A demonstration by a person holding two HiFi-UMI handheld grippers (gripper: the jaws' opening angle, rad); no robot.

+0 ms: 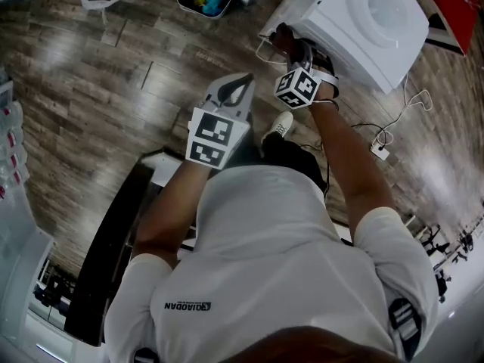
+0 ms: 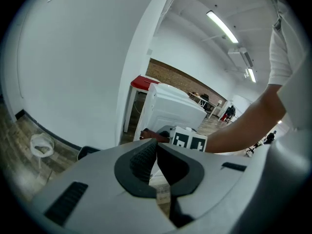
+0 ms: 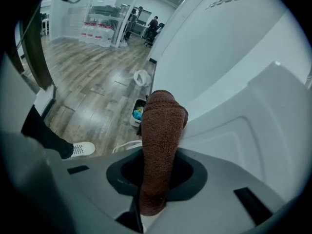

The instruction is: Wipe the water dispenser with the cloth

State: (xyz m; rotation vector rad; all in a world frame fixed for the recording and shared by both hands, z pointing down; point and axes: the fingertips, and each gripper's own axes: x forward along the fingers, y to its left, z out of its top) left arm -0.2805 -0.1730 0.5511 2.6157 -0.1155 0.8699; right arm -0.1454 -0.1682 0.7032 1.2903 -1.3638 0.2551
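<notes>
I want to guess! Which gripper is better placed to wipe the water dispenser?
Probably right. The right gripper grips the cloth, up by the water dispenser; the left gripper is shut, empty and farther back.

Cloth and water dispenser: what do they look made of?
The cloth looks like brown terry fabric, with a nubby looped pile. The water dispenser is probably white moulded plastic: smooth, softly glossy, rounded edges, though painted metal can't be ruled out.
</notes>
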